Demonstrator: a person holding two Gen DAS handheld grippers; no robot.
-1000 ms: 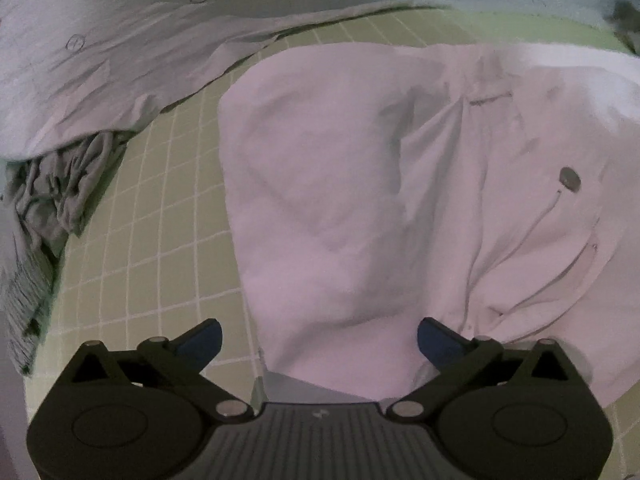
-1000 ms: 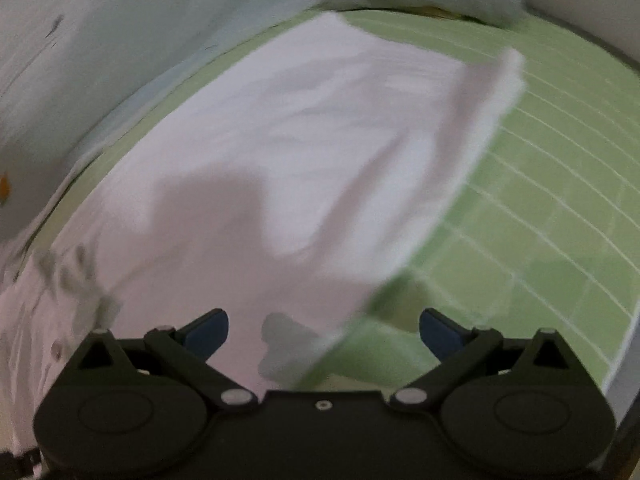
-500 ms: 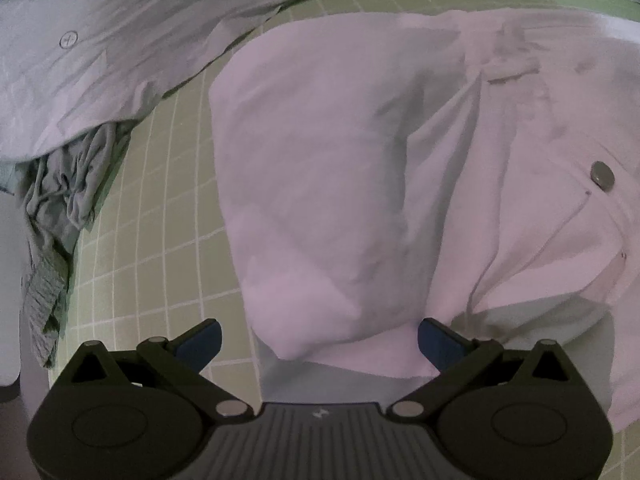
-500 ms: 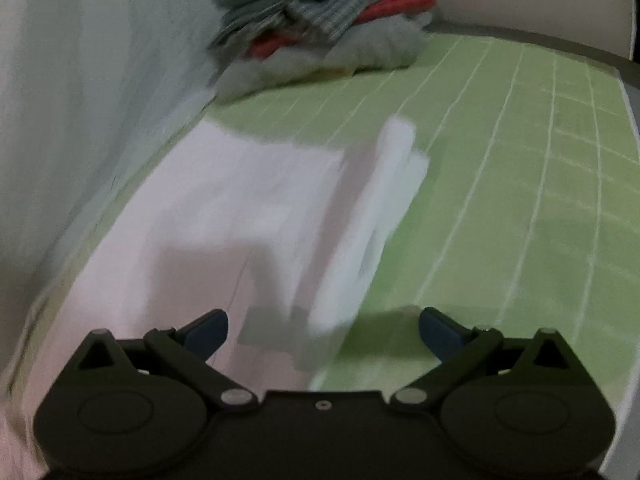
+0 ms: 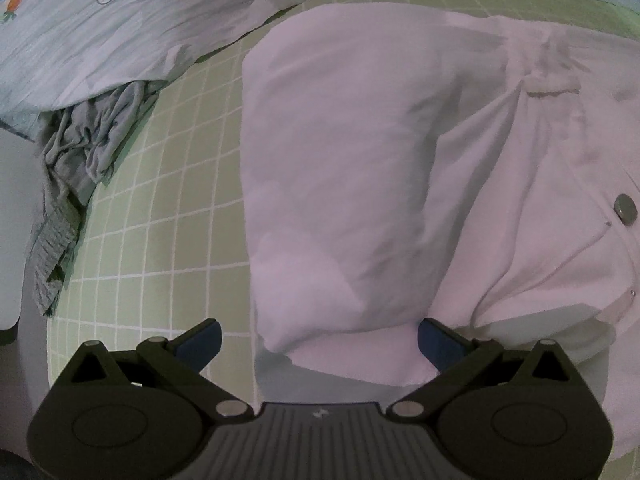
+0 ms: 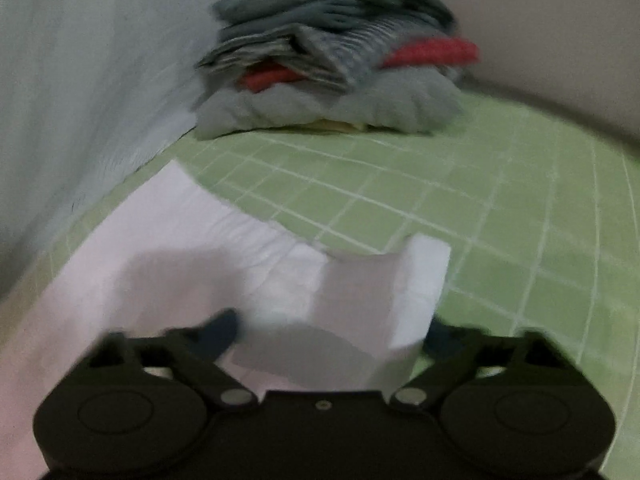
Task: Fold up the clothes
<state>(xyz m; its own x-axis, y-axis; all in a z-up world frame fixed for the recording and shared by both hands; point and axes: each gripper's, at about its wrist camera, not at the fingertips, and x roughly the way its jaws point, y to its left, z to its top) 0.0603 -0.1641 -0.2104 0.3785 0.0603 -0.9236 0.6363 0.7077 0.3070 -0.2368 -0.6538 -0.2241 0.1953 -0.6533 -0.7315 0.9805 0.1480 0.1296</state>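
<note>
Right wrist view: the right gripper [image 6: 330, 334] jaws are closing around a raised fold of the white garment [image 6: 192, 248] lying on the green checked sheet [image 6: 500, 216]. Left wrist view: the left gripper [image 5: 318, 336] is hovering over it, jaws released wide.

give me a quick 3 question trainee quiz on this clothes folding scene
1. True or false: the metal button sits on the white garment.
2. What lies between the fingers of the right gripper: A) a fold of white cloth, B) a red sock, C) nothing?
3. What is the green surface patterned with?

Key: 1 true. 2 A, the jaws are closing around it. 3 A grid of white lines.
</note>
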